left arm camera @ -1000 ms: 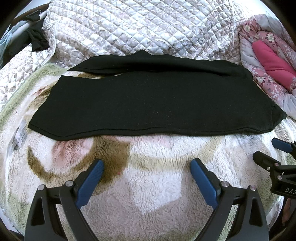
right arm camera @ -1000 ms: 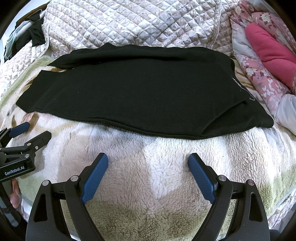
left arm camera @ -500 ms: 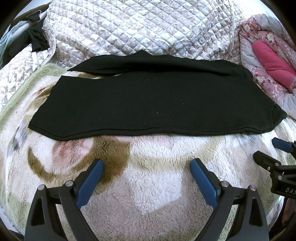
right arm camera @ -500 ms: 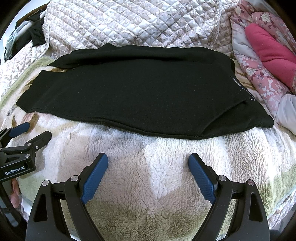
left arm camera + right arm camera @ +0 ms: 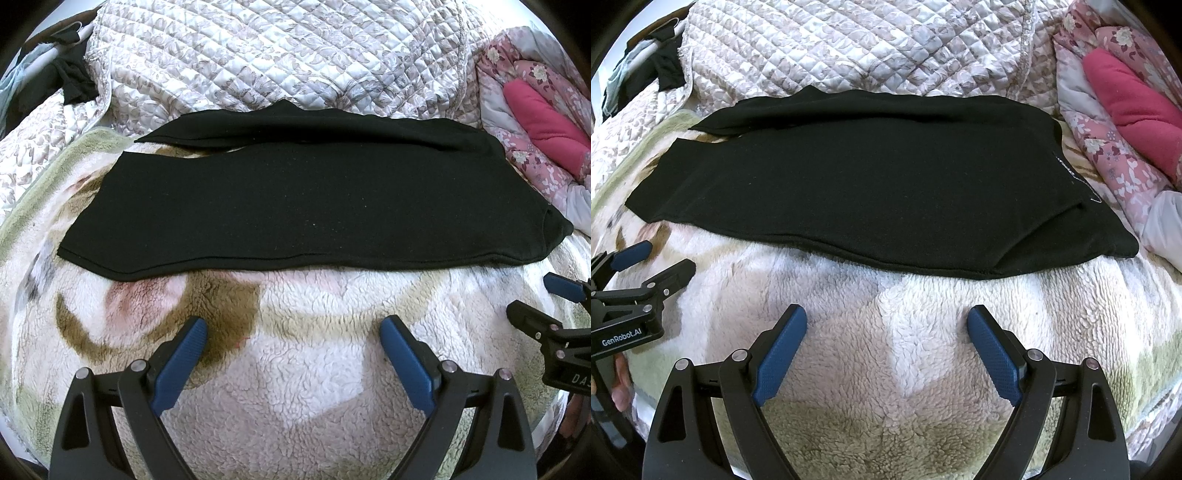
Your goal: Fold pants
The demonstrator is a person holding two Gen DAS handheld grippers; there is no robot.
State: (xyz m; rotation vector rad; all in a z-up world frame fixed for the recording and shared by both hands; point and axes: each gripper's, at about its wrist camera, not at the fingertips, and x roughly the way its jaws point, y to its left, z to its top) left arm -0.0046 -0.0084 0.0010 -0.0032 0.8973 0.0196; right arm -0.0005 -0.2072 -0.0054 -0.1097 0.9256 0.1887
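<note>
From the left wrist: black pants (image 5: 314, 199) spread flat across a fleece blanket (image 5: 303, 362) on a bed, quilted bedspread (image 5: 280, 59) bunched behind, floral bedding with a pink pillow (image 5: 543, 118) at right; left gripper (image 5: 291, 343) hovering short of the near hem, jaws wide apart, empty. From the right wrist: same pants (image 5: 871, 184) just ahead, right gripper (image 5: 886, 332) likewise gaping over bare fleece (image 5: 886, 398), dark clothes (image 5: 666, 62) heaped far left.

Left gripper (image 5: 291, 332): black angular frame, ribbed blue finger pads (image 5: 181, 360), silver screw heads along each arm. Right gripper (image 5: 886, 321): same build, textured blue pads. White "GenRobot.AI" lettering on the left unit, at 9 o'clock in the right wrist view.
</note>
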